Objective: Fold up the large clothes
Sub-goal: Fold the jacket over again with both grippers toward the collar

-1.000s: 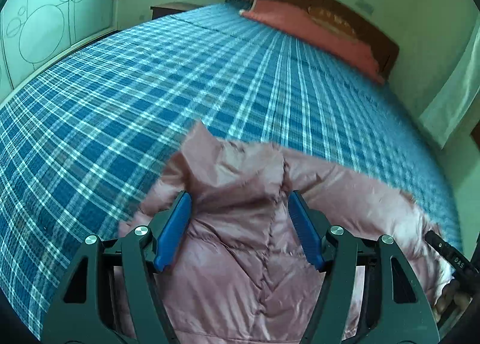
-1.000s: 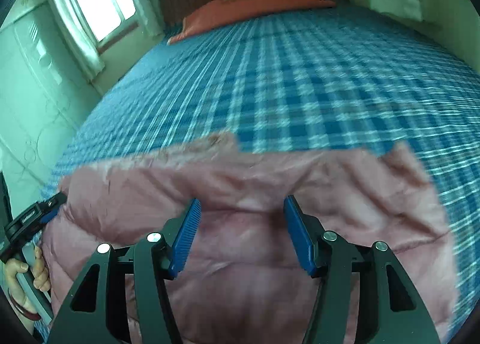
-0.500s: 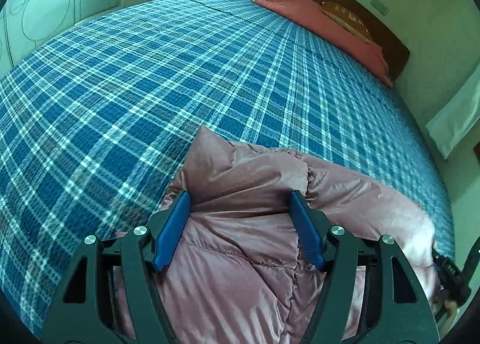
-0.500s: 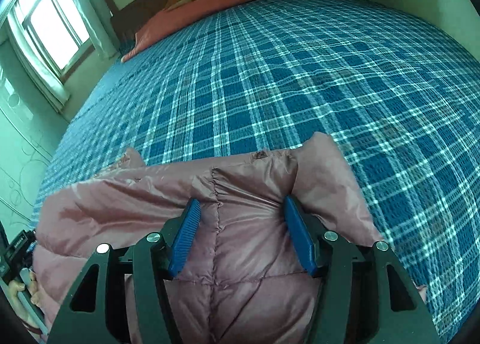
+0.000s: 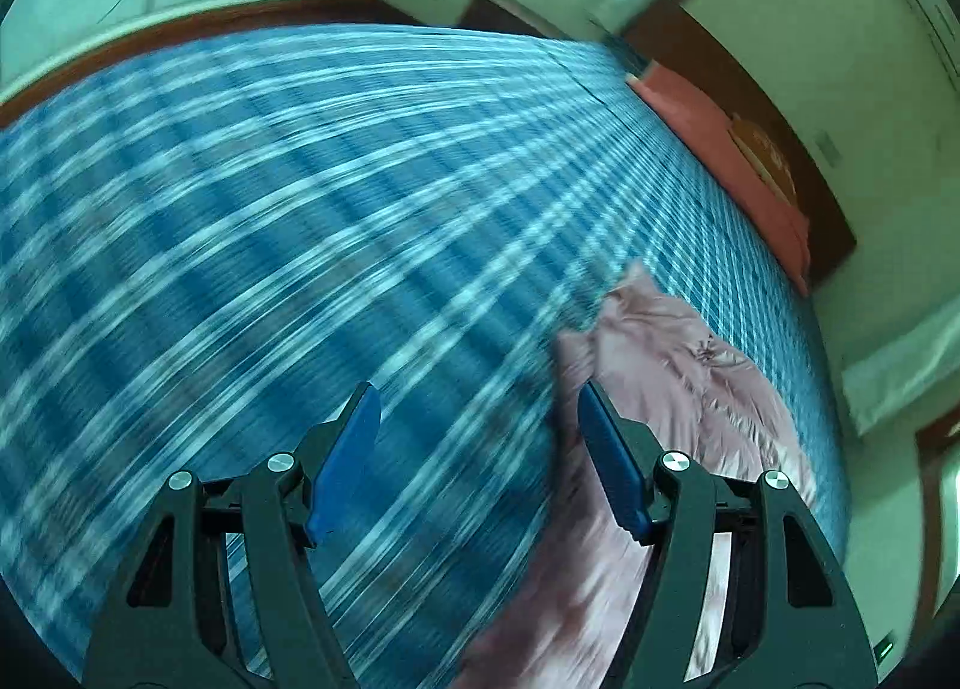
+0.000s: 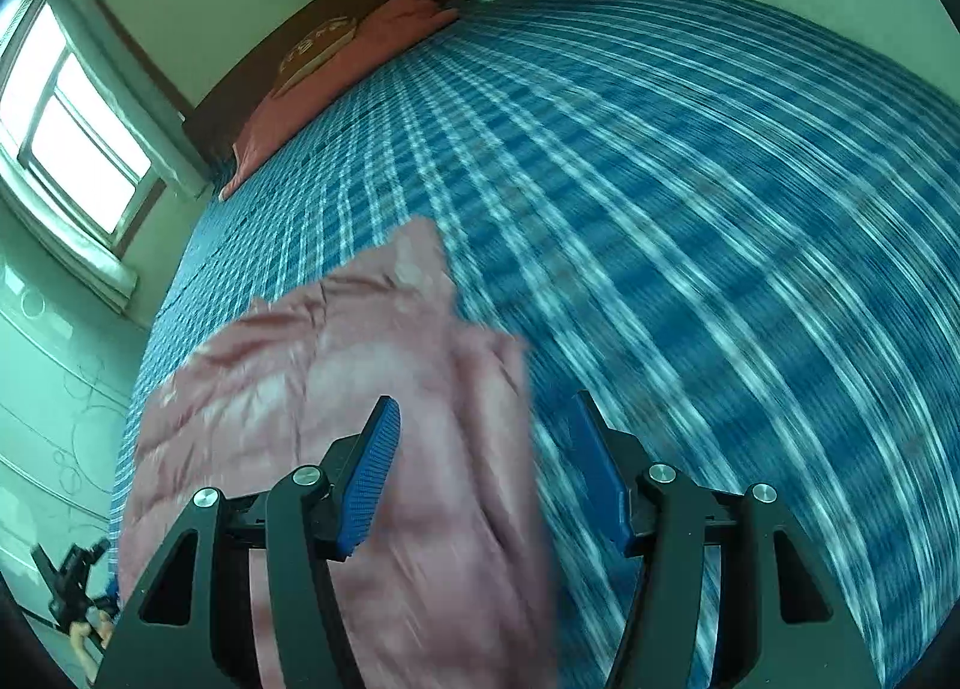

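- Two tools, both released and gripping nothing.
- Left wrist view: left tool [image 5: 477, 449] hangs over bare bed [image 5: 252, 245]; the jacket [image 5: 678, 389] lies to its right, beyond the right finger.
- Right wrist view: right tool [image 6: 483, 467] straddles the jacket's [image 6: 336, 407] right edge, fabric under its left finger.
- Step, I judge: between folds. Next calls for regripping an outer edge.
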